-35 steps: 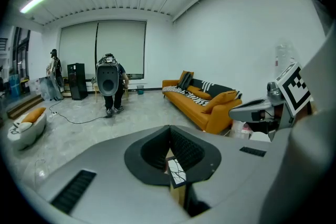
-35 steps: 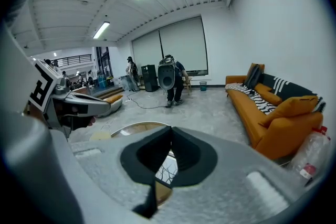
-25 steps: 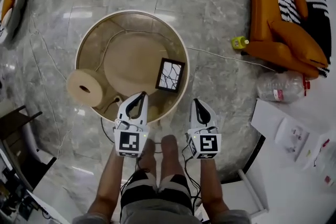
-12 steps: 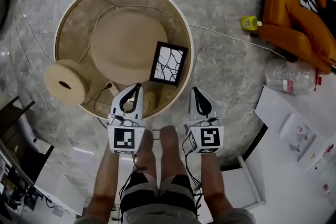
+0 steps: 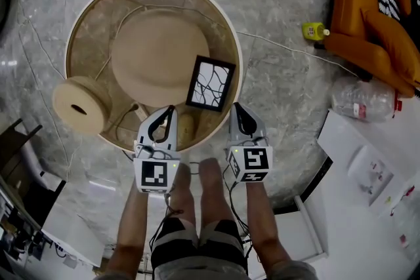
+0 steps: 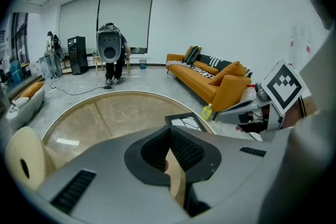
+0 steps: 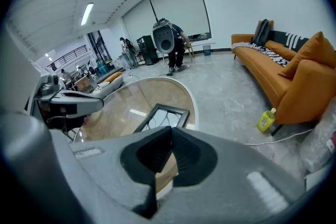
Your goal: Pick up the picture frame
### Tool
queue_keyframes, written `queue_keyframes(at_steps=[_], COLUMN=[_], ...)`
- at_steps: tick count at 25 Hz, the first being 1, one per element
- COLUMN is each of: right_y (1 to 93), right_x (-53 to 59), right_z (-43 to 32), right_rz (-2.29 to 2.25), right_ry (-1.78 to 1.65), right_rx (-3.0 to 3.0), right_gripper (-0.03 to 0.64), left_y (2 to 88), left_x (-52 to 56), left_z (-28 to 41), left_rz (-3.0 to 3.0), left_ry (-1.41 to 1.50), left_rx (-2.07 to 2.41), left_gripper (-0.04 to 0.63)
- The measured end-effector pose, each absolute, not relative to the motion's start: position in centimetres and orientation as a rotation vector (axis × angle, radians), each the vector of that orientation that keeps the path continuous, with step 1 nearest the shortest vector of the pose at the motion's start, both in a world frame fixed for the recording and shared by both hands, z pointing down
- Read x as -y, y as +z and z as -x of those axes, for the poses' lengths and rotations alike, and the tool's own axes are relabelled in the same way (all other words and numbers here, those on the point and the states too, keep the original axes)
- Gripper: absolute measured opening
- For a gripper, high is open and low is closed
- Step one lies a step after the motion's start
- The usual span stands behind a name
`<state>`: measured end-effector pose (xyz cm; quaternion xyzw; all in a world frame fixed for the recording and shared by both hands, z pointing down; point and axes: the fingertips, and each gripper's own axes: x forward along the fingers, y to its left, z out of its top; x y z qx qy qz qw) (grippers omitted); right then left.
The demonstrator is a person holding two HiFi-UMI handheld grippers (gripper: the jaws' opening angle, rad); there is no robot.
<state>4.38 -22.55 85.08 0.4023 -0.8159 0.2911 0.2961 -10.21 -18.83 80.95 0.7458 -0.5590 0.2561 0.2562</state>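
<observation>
The picture frame [image 5: 210,83] is black with a white, branch-patterned picture and lies flat on the right side of a round glass table [image 5: 237,56]. My left gripper [image 5: 170,112] hovers shut over the table's near rim, left of the frame's near corner. To its right my right gripper [image 5: 235,107] is also shut, just outside the rim below the frame's right corner. In the left gripper view the frame [image 6: 184,120] shows just past the closed tips [image 6: 169,131]. The right gripper view has the frame [image 7: 163,115] straight ahead of the closed tips [image 7: 170,131]. Neither gripper holds anything.
A beige spool [image 5: 80,105] sits on the table's left rim and a large beige disc [image 5: 161,49] shows under the glass. An orange sofa [image 5: 374,16], a yellow bottle [image 5: 315,29], a plastic bottle [image 5: 364,101] and a white table with papers [image 5: 374,174] are at the right. My legs are below.
Both grippers have come down toward the table's near rim. The right one has shifted left, closer to the frame. Both pairs of jaws stay shut.
</observation>
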Motion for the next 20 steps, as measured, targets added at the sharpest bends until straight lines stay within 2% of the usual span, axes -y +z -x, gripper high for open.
queue_keyframes(at_steps=[4,6,20], right_y=[86.6,87.6,91.4], right_x=[22.7,22.6,22.8], right_z=[-3.9,-3.6,-2.0], right_rz=[-1.056,-1.025,-0.960], right_ry=[0.788,0.811,0.838], right_rx=[2.141,2.120,2.029], right_gripper=[0.002,0.072,0.086], left_y=[81.3,81.6,83.0], left_x=[18.9,18.9,18.2], left_z=[10.6,10.8,12.4], left_rz=[-1.941,-1.944,-1.928], left_ry=[0.657,0.663,0.692], left_rx=[1.545,1.547,1.560], left_gripper=[0.017,0.017,0.017])
